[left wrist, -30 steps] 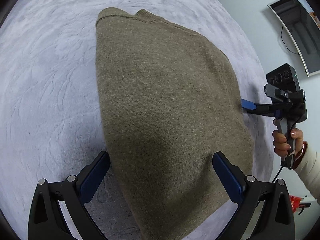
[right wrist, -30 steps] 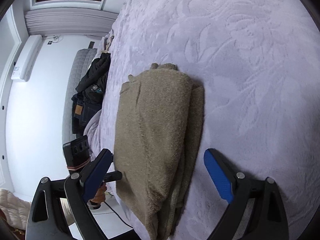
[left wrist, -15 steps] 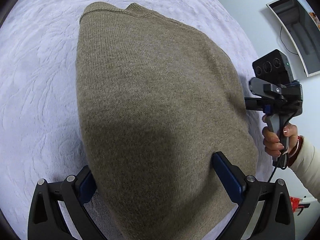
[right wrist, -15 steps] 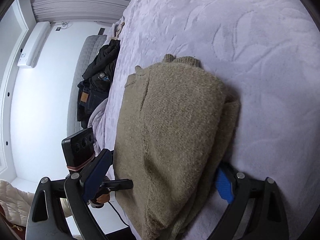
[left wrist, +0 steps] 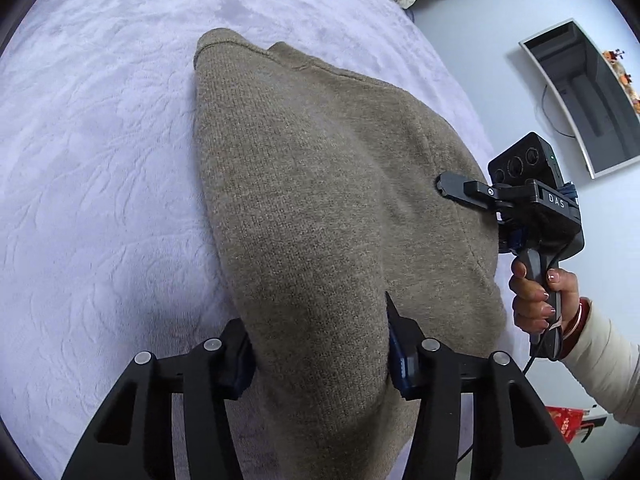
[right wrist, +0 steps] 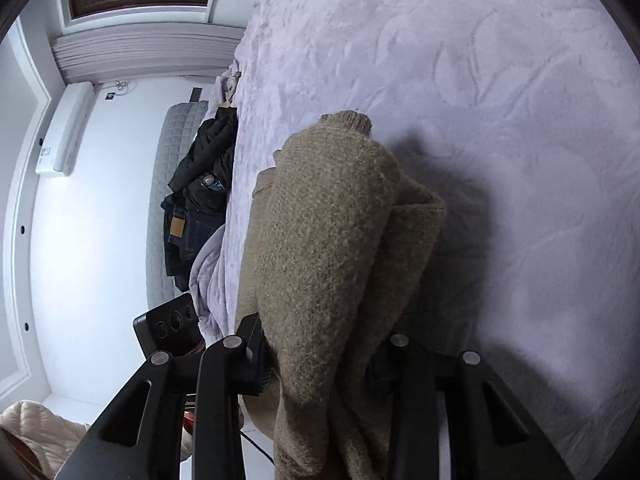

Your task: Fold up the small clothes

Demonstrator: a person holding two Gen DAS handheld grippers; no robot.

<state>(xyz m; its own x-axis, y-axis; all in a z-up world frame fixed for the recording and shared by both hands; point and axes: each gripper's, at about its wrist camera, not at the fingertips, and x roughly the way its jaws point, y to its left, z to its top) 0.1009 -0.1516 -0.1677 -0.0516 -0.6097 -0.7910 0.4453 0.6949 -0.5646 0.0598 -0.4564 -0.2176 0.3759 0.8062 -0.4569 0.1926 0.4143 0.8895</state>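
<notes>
- The brown knitted sweater [left wrist: 320,200] lies part-folded on the lavender bedspread [left wrist: 100,160], its long axis running from the near hem away to the collar at the far end.
- The left gripper [left wrist: 320,360] has just been closing; its jaws now pinch the near hem, fabric bunched between them.
- The right gripper [right wrist: 324,364] has likewise just been closing and now clamps the thick folded edge on the sweater's right side, near the same end.
- Both hold the near end, so the free length lies ahead of them; carrying the hem toward the far collar looks like the coming fold.
- Neither hand is nearer the collar.
</notes>
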